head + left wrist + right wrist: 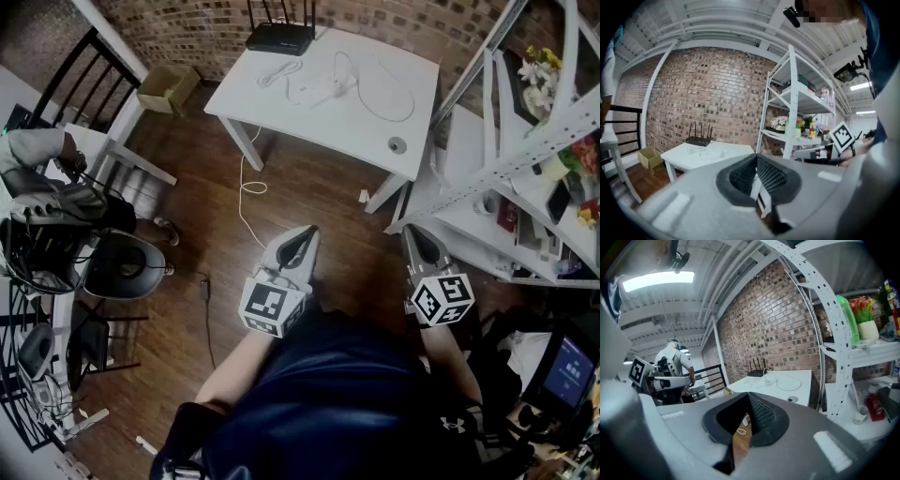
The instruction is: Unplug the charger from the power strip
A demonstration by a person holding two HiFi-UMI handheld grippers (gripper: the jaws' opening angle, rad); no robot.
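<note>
charger (330,88) on table (309,124), well beyond R gripper (418,236)

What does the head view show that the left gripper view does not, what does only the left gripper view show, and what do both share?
Head view only: a white cable hanging down to the wooden floor, and a round hole in the tabletop.
Left gripper view only: the ceiling beams, and the left gripper seen along its shut, empty jaws.
Both: the white table, black router, cardboard box, brick wall and white shelving.
</note>
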